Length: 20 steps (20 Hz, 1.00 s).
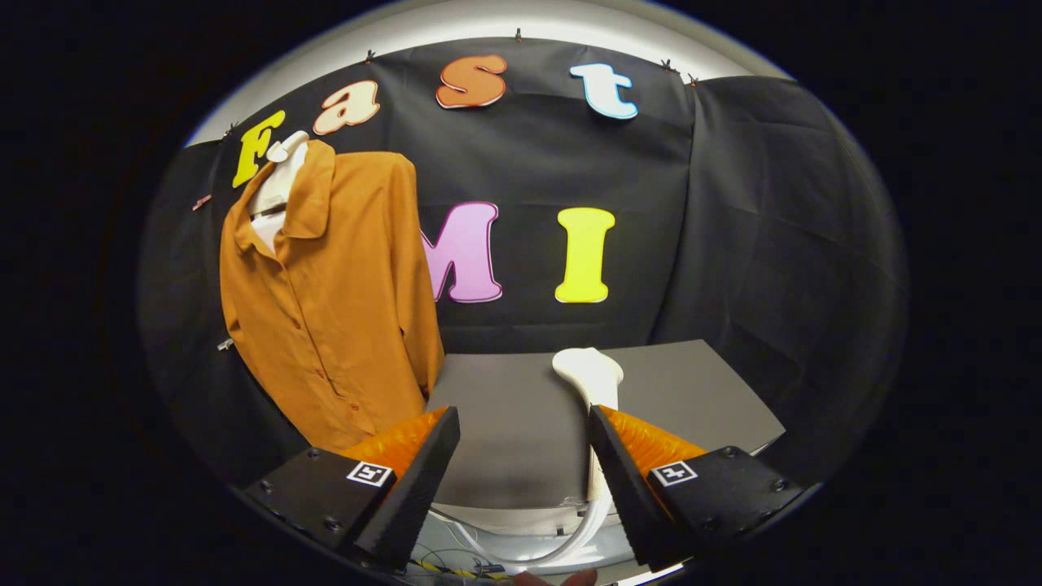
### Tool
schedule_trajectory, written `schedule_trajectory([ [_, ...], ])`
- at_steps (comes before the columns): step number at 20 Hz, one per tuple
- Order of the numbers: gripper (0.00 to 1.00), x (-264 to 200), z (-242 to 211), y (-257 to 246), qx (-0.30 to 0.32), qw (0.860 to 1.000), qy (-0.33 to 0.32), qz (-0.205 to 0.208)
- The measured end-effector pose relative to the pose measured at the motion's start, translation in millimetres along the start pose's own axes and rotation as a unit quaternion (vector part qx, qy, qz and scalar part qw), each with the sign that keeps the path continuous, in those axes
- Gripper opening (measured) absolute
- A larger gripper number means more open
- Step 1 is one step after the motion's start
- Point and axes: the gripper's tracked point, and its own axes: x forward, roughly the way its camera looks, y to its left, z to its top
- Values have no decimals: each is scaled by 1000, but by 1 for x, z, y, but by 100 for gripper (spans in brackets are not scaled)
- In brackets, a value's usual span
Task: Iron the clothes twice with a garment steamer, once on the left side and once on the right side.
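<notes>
— Steamer [593, 382] first: where does it sit from the gripper?

— In my gripper view the white garment steamer stands on the grey table [505, 439], its head just ahead of my right finger and its handle running down behind that fingertip. I take its long axis as roughly upright, leaning a little toward me. A white hose [562, 545] curls away below it.

— And the gripper [525, 423] itself?

— Spread wide, holding nothing. The gap between the fingers looks onto bare table; the steamer is off that gap, toward the right finger's side, and I cannot tell whether it touches that finger.

— The clothes?

— An orange shirt [326, 301] hangs on a white dress form [281, 183] well to the left of the steamer and beyond it, against the black wall, buttons facing me.

— So what does the next move hinge on?

— I judge ironing has not begun. I need to shift right so the handle falls between the fingers, then close across the upright axis.
</notes>
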Motion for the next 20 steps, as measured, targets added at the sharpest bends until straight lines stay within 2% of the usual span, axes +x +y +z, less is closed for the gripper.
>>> schedule_trajectory([
  [8, 100, 80, -54, -69, 33, 992, 120, -33],
  [12, 100, 104, -85, -79, 78, 981, 179, -18],
  [14, 74, 116, -99, -79, 93, 975, 201, -18],
  [15, 70, 125, -99, -83, 83, 979, 182, -24],
  [18, 47, 118, -89, -86, 73, 983, 166, -24],
  [20, 31, 120, -84, -80, 65, 988, 142, -5],
])
